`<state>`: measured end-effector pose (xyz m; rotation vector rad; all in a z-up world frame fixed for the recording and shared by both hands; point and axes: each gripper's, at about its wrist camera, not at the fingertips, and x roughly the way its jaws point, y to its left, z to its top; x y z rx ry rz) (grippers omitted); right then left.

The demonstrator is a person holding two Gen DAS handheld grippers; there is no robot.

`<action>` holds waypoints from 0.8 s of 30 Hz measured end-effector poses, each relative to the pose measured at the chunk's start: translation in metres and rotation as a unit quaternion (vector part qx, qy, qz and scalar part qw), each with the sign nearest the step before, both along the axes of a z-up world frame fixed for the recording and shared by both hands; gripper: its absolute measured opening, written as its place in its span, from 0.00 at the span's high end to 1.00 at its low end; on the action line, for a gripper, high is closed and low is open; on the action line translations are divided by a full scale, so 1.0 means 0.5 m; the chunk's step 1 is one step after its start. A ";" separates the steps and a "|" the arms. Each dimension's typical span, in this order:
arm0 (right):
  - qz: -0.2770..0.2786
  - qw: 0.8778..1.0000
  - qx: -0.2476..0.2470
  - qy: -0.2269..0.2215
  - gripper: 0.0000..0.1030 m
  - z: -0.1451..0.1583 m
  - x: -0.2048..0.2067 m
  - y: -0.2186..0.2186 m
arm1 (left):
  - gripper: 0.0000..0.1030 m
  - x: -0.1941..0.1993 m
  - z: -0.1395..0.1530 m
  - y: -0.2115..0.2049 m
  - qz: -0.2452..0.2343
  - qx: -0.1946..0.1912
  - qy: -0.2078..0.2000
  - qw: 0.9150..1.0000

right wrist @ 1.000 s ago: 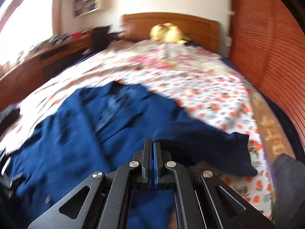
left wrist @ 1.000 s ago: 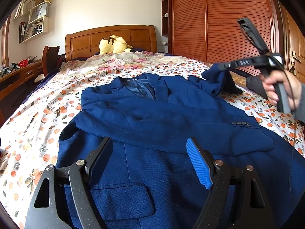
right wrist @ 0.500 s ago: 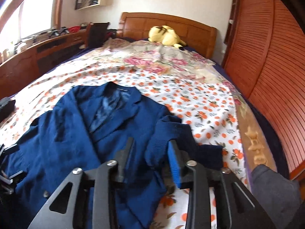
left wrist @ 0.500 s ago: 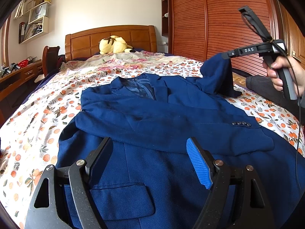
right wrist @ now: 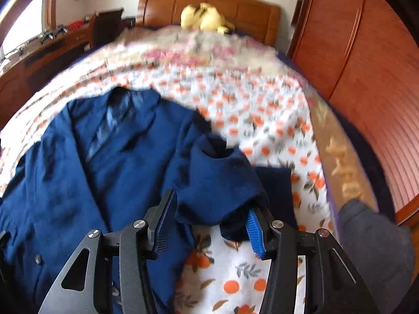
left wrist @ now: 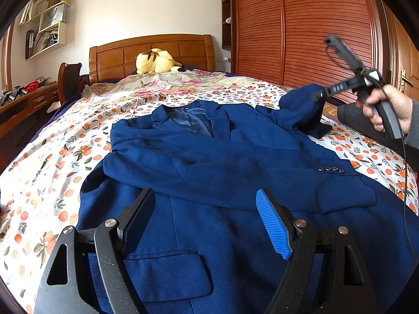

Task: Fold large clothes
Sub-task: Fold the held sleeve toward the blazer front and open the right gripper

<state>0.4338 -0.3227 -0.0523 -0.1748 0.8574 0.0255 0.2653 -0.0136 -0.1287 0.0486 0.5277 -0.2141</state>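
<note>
The left gripper (left wrist: 204, 225) waits above the blue jacket (left wrist: 222, 172) on the bed (left wrist: 65, 141), fingers spread wide, holding nothing. The right gripper (right wrist: 207, 225) is spread too; the bunched sleeve (right wrist: 220, 180) sits loosely between, ready for folding.

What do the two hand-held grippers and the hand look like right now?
Both hand-held grippers, left and right, have speckled black triangular frames with silver bolts, one ribbed blue finger pad and one black pad. Seen from the left wrist view, the right one has a black pistol handle, white lettering on its bar and a thin black cable. The hand is bare, with a grey sleeve.
</note>
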 end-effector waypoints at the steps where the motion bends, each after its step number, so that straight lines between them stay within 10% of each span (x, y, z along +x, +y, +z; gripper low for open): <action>1: -0.005 1.000 -0.002 0.005 0.50 -0.007 0.004 -0.004 | 0.22 0.000 0.000 0.000 0.000 0.000 -0.001 1.000; 6: -0.011 0.995 0.083 0.059 0.50 -0.052 0.004 -0.034 | 0.22 0.001 0.000 -0.002 -0.001 0.000 -0.001 1.000; 24: -0.052 0.998 0.029 -0.036 0.50 0.041 -0.126 -0.081 | 0.22 0.000 0.001 -0.001 -0.001 0.000 0.000 1.000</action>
